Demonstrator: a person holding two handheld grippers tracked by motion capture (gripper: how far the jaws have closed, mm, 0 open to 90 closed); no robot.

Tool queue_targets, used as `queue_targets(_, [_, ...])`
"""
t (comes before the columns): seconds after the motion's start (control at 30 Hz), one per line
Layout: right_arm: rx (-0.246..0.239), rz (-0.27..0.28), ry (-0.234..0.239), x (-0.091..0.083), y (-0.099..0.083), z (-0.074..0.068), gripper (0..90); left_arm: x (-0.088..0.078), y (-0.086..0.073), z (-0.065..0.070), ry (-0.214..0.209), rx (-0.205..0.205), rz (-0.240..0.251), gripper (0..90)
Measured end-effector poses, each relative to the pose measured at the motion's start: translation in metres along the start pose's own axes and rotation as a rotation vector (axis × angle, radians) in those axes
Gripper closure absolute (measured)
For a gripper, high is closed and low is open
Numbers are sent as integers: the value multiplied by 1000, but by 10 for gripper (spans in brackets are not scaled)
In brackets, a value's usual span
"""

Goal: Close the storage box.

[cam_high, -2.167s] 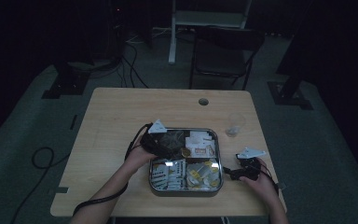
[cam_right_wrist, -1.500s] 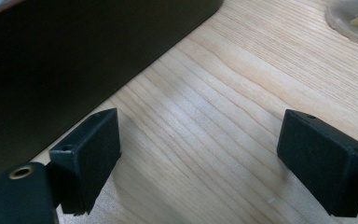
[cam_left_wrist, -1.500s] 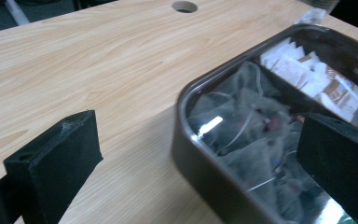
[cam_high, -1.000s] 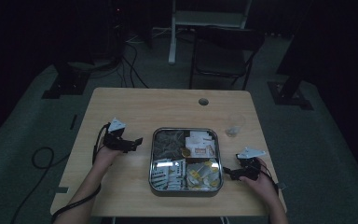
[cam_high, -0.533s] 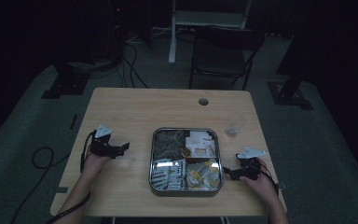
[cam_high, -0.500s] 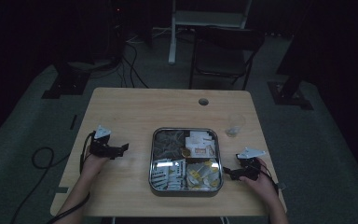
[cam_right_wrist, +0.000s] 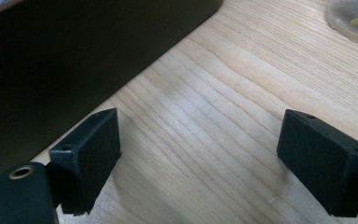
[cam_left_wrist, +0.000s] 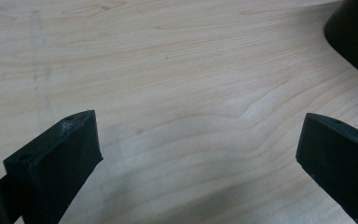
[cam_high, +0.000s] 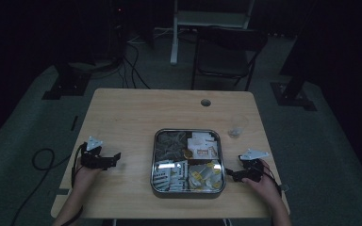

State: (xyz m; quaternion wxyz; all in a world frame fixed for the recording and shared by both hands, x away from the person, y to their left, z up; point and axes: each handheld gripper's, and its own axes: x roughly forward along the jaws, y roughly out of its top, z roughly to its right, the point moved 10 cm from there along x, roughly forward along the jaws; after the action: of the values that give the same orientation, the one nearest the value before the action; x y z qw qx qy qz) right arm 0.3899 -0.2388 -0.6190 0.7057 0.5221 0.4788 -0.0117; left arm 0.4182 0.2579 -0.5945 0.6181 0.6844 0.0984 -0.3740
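Sitting between my two tools, the metal tray holds packets sorted into its four compartments, so the sorting looks finished to me. My left gripper rests well off to its left, my right gripper just beside its right wall, both spread wide and empty on the table. A small clear cup stands beyond my right tool.

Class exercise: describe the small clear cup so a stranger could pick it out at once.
Start at the wooden table and find the square metal tray of packets near its middle. Beyond the tray's far right corner stands the small clear cup, alone and see-through.
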Motion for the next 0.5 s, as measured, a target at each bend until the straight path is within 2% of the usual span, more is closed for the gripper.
queue_targets(0.3, [-1, 1, 0, 0, 0, 0, 128, -12, -15, -8, 61, -39, -4, 3])
queue_targets(0.43, [0, 2, 0, 0, 0, 0, 128, -18, -21, -5, 74, -58, -10, 4])
queue_targets(0.5, [0, 2, 0, 0, 0, 0, 128, -20, -24, -5, 93, -48, -17, 4])
